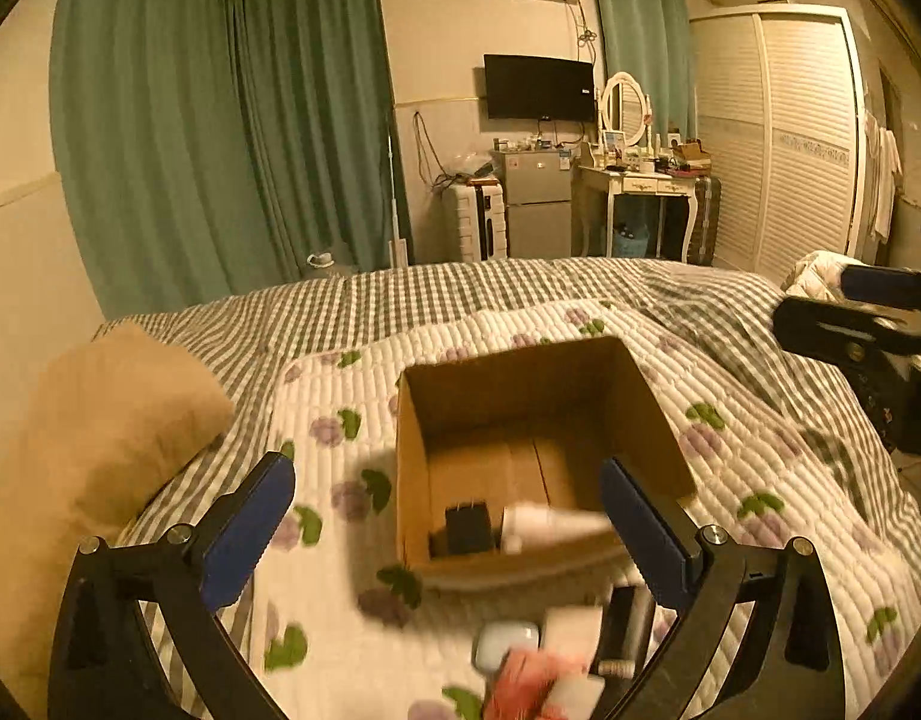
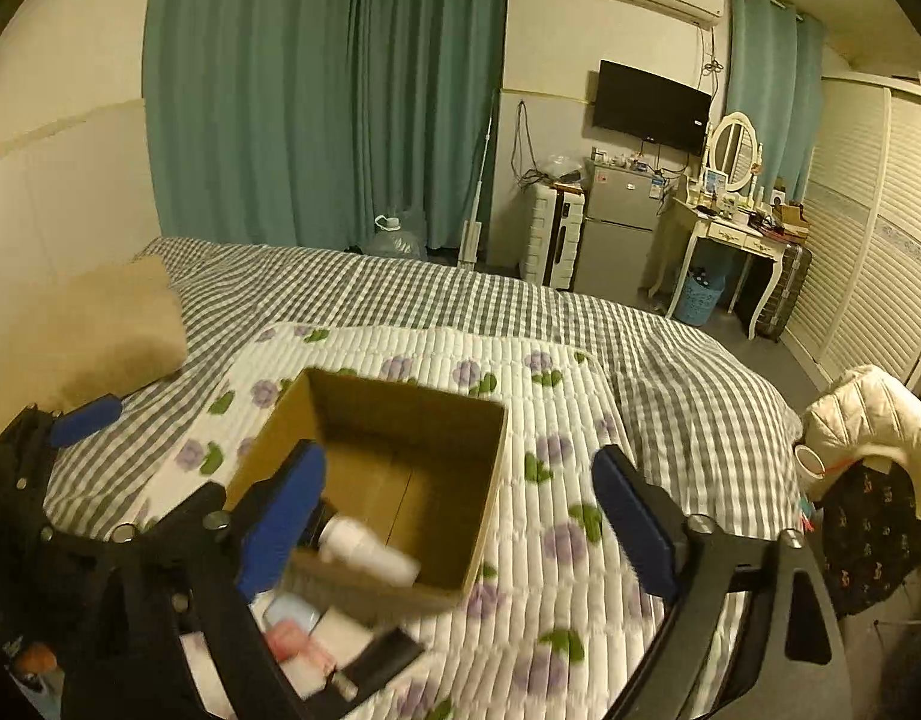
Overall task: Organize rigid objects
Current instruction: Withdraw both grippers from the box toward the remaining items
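My left gripper (image 1: 448,531) hangs with its jaws spread wide and nothing between them, poised over the near edge of the open brown cardboard box (image 1: 586,360). My right gripper (image 2: 460,522) is just as wide and just as empty, hovering over the same box (image 2: 496,456) from the other side.

Inside the box, against its near wall, lie a small black plug-like block (image 1: 467,527) and a white cylindrical bottle (image 1: 547,525); the right wrist view shows the bottle (image 2: 370,549) on its side, blurred.

Just outside the near wall, on the white quilted pad printed with purple flowers (image 1: 760,456), a small heap waits: a pale blue rounded case (image 1: 505,643), a white flat packet (image 1: 571,627), a pink-red blurred item (image 1: 523,687), and a dark slim bar-shaped object (image 2: 388,657). The blur keeps me from telling exactly what they are.

Beyond the pad spreads the grey-and-white checked bed cover (image 2: 364,288), with a tan pillow (image 1: 106,420) at the left.

I judge the job partly done: two pieces are boxed, and at least four remain on the bed to be picked up and dropped in.
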Motion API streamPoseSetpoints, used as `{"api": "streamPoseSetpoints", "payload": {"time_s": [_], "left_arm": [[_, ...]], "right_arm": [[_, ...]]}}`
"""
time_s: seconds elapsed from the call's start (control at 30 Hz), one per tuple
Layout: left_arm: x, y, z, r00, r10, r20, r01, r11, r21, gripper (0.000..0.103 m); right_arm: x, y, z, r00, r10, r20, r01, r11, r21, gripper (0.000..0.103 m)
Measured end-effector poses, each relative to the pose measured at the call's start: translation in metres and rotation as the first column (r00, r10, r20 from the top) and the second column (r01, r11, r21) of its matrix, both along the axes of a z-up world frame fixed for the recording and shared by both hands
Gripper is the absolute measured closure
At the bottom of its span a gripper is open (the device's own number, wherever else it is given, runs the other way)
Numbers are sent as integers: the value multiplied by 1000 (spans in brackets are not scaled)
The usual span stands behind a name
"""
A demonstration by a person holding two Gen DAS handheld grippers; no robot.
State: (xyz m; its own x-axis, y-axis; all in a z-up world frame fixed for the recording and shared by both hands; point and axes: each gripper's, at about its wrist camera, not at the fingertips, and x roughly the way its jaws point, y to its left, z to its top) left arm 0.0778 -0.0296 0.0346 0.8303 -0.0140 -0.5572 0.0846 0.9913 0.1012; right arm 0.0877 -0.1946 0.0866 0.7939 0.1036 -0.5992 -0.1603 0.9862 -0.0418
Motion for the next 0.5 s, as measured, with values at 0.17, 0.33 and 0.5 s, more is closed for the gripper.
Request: {"api": "streamPoseSetpoints", "payload": {"time_s": [0.17, 0.33, 0.5], "left_arm": [[-25, 11, -29, 998, 23, -52, -25, 998, -49, 0], [-35, 16, -77, 990, 51, -131, -61, 995, -75, 0], [-40, 9, -123, 971, 29, -239, -46, 997, -66, 0]], "right_arm": [[-39, 2, -37, 999, -8, -37, 8, 1000, 0, 5], [-53, 10, -104, 991, -20, -136, 20, 1000, -1, 5], [-51, 8, -154, 968, -47, -248, 37, 998, -44, 5]]}}
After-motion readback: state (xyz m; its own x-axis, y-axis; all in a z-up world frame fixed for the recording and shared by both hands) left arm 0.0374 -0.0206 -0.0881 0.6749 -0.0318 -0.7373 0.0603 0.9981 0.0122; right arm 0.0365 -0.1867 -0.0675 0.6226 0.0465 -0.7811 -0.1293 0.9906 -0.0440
